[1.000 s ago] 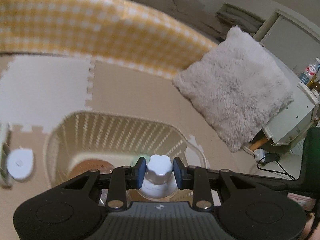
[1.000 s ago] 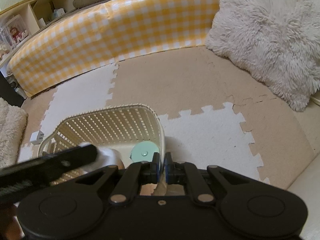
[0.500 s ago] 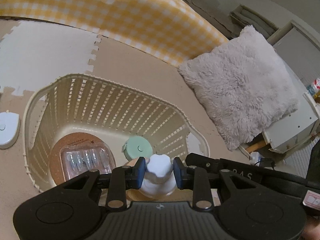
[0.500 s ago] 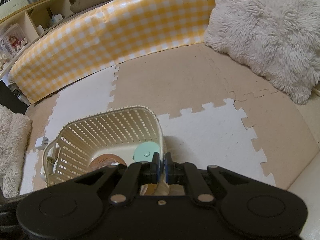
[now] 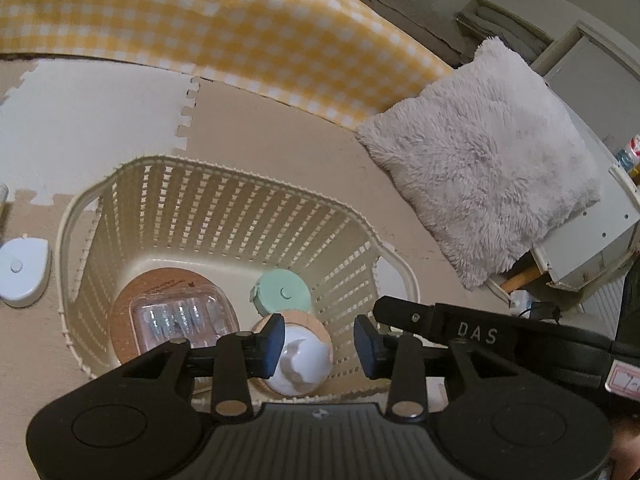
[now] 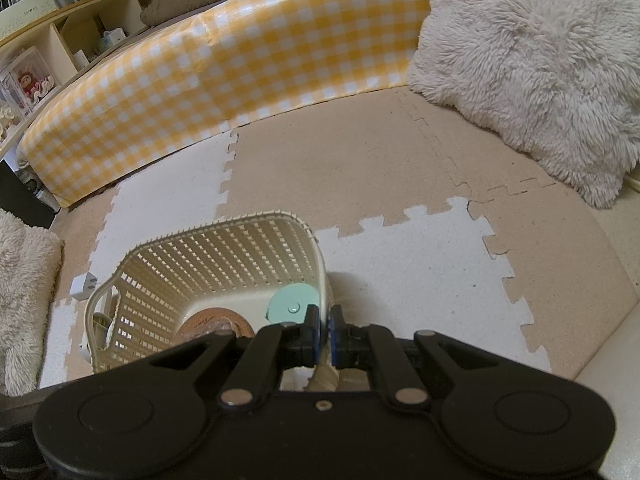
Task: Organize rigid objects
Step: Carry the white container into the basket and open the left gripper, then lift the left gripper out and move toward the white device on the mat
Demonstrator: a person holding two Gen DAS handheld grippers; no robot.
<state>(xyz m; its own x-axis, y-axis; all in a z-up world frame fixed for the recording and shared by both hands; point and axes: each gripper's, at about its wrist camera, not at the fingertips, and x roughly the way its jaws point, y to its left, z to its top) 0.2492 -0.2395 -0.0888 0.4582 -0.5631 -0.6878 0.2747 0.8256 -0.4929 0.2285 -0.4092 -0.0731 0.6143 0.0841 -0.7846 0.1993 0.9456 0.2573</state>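
A cream slatted basket [image 5: 224, 216] stands on the foam floor mat. Inside lie a round cork disc with a clear blister pack [image 5: 180, 320], a mint green round case [image 5: 282, 292] and a white bottle with a knobbed cap [image 5: 300, 364] on a wooden disc. My left gripper [image 5: 318, 344] is open above the basket, its jaws apart on either side of the white bottle, which sits lower between them. My right gripper [image 6: 324, 330] is shut on the basket's right rim [image 6: 320, 280]. The green case also shows in the right wrist view [image 6: 294, 304].
A white oval device [image 5: 24, 276] lies on the mat left of the basket. A yellow checked cushion wall [image 6: 240, 72] runs along the back. A fluffy grey pillow [image 5: 492, 152] leans at the right. A white charger [image 6: 82, 286] sits beside the basket.
My left gripper has opened and let go of the white bottle, which now rests in the basket. The right gripper keeps its hold on the rim.
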